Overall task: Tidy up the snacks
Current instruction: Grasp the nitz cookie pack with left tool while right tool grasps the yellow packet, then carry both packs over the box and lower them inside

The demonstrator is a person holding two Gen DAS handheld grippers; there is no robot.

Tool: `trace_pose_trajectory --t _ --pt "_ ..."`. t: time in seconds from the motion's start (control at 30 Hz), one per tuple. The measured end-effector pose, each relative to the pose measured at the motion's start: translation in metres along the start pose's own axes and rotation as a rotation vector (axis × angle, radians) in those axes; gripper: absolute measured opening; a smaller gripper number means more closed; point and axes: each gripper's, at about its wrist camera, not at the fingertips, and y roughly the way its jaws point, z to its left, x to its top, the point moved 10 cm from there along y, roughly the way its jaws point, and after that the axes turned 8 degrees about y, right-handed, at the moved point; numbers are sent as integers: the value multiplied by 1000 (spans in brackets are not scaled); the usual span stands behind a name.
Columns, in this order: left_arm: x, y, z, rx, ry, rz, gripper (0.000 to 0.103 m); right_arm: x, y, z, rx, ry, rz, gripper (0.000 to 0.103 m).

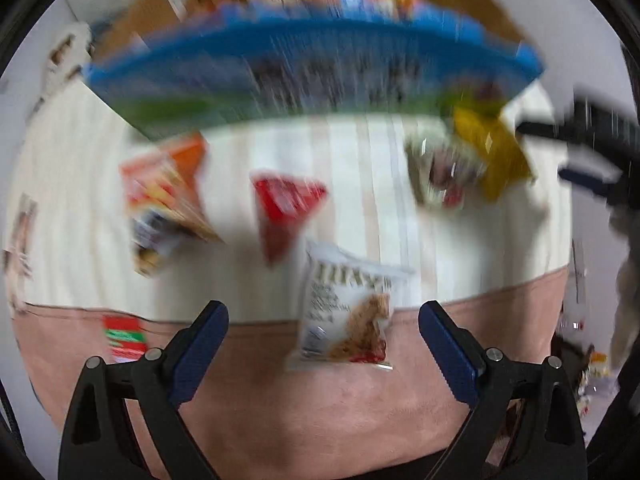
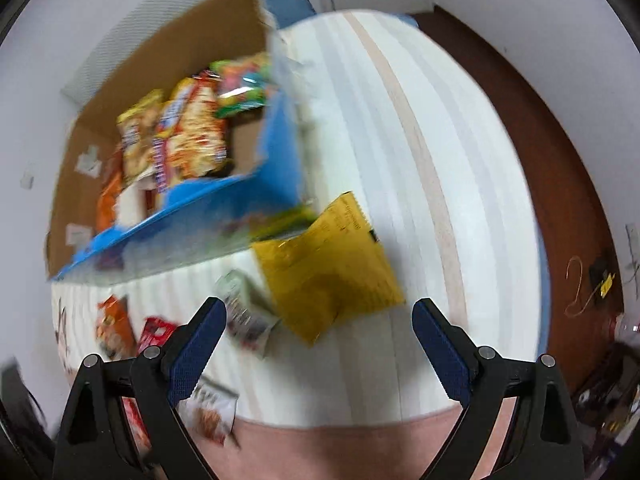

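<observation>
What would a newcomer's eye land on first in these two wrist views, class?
Most likely the big blue cardboard box at the back of the striped surface, crammed with bright snack bags. Next, the yellow packet lying just in front of it, and the white granola pouch between the open left gripper's fingers.

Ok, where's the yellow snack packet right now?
The yellow packet lies on the striped cloth ahead of the right gripper, beside the blue box's near corner.

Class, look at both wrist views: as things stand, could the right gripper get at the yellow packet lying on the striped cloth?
Probably yes. The right gripper is open and empty, and the yellow packet lies flat just ahead of its fingertips with nothing between. Only a smaller grey packet crowds its left edge.
</observation>
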Motion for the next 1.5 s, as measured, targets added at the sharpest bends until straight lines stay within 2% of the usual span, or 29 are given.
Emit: trace_pose_trajectory --t 0.17,0.23,0.27,0.3,0.33,0.4,0.5,0.77,0.9,1.0,1.1,1.27,1.37,1.5 --pt "-9 46 -15 -47 10 130 98 17 43 5 -63 -65 40 96" --pt "-11 57 -17 -47 9 155 97 15 58 6 -77 -93 78 95" --pt "-12 59 -19 -52 12 154 87 13 63 6 -88 -110 88 93" --pt "-13 62 -20 -51 12 157 74 12 64 5 -94 -119 86 84" --pt "-14 63 -20 -53 8 161 71 10 63 3 -103 -131 81 81" --pt "-15 61 -21 -57 -1 147 62 4 60 -2 -93 -130 84 76" --pt "-21 60 -18 -68 -26 133 56 -12 53 -15 -80 -130 105 69" --pt "-51 56 -16 -88 -73 113 45 -86 36 -44 -30 -120 156 66" --pt "-59 47 -17 -100 -88 100 39 -115 23 -40 30 -93 162 65" --pt "-57 25 -19 -120 -79 59 39 -128 5 -30 89 -90 154 64" --pt "-47 -8 -24 -143 -70 -3 39 -127 -23 -8 152 -105 122 64" --pt "-7 -75 -32 -216 -70 -136 39 -86 -71 40 248 -145 43 64" --pt "41 -113 -28 -237 -60 -211 39 -48 -102 65 285 -176 -12 64" --pt "117 -133 -19 -234 -68 -257 39 11 -113 94 239 -224 -91 64"
